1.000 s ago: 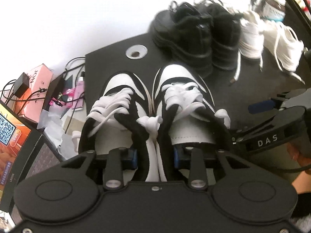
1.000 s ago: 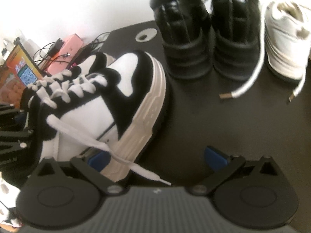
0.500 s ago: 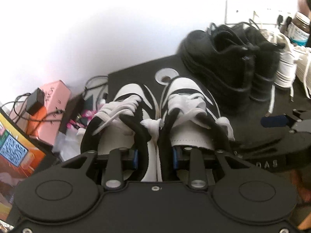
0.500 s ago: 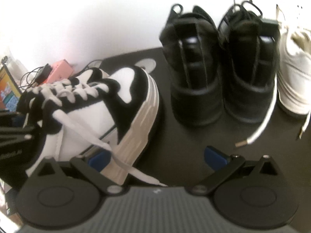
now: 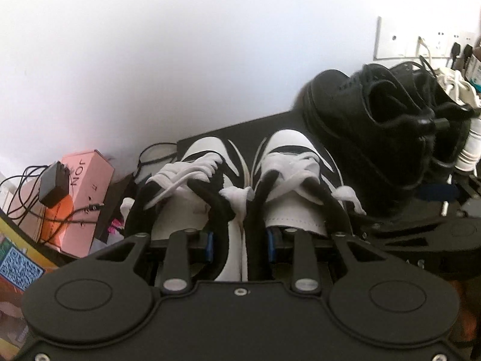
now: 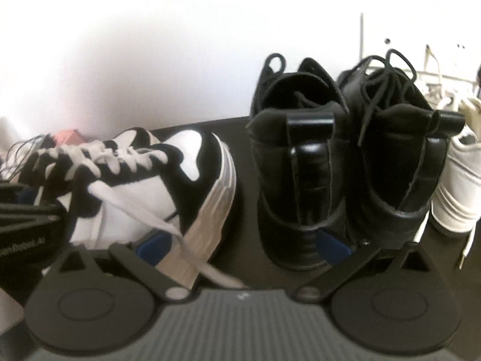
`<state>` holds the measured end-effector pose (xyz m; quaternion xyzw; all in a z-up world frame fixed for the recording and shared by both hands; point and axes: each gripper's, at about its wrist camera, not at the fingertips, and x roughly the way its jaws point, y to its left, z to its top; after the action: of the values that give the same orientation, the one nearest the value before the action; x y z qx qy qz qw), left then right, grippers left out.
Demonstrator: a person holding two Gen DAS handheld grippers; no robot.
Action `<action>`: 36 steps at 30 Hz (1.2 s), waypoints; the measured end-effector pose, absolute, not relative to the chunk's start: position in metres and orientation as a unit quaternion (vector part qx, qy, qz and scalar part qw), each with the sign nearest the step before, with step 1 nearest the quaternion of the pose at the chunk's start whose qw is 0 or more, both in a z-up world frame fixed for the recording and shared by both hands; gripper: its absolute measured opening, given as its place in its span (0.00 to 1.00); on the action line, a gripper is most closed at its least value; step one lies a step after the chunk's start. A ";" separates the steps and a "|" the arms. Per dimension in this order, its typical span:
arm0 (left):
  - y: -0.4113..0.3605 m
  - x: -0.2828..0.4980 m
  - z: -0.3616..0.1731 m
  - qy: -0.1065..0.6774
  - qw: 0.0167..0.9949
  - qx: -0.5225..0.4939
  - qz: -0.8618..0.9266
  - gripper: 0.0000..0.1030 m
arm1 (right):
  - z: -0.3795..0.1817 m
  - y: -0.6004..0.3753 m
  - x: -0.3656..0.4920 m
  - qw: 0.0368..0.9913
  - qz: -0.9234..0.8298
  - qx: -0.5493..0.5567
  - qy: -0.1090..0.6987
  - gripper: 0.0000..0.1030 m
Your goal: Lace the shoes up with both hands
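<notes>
A pair of black-and-white sneakers (image 5: 294, 207) with white laces stands toes away from me on a black mat (image 5: 240, 134). My left gripper (image 5: 240, 242) is shut on the two inner collars where the shoes meet. In the right wrist view the nearer sneaker (image 6: 144, 192) shows side-on, and a loose white lace end (image 6: 168, 225) hangs down its side. My right gripper (image 6: 243, 245) stands wide open and empty. Its left pad is by the sneaker's sole and its right pad is in front of a black shoe's heel.
A pair of black lace-up shoes (image 6: 300, 180) stands right of the sneakers, with white shoes (image 6: 460, 192) beyond. Left of the mat lie a pink box (image 5: 84, 186), a black charger (image 5: 54, 185) with cables, and a box with a QR code (image 5: 18, 267). Wall sockets (image 5: 421, 39) are at the back right.
Both views have dropped lower and tilted up towards the wall. The sneakers stay fixed between the left fingers. The black shoes have come closer to the open right gripper.
</notes>
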<state>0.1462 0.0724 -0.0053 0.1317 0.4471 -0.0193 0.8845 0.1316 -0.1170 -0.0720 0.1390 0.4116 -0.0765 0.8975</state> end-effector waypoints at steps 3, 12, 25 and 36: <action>0.074 0.155 -0.006 0.446 0.885 0.131 -0.016 0.29 | -0.074 -0.111 0.131 0.898 -0.090 0.139 0.407 0.99; 0.082 0.168 -0.007 0.449 0.885 0.122 -0.016 0.31 | -0.073 -0.112 0.119 0.899 -0.088 0.171 0.395 0.99; 0.080 0.176 -0.012 0.458 0.880 0.122 -0.029 0.32 | -0.085 -0.049 0.065 0.924 0.029 0.079 0.373 0.99; 0.078 0.184 -0.015 0.465 0.877 0.111 -0.037 0.33 | -0.099 0.027 0.088 0.934 0.049 -0.018 0.353 1.00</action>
<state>0.1843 0.0785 -0.0147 0.1114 0.4654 -0.0375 0.8772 0.0879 0.0273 -0.0991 -0.0175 0.3533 0.0490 0.9341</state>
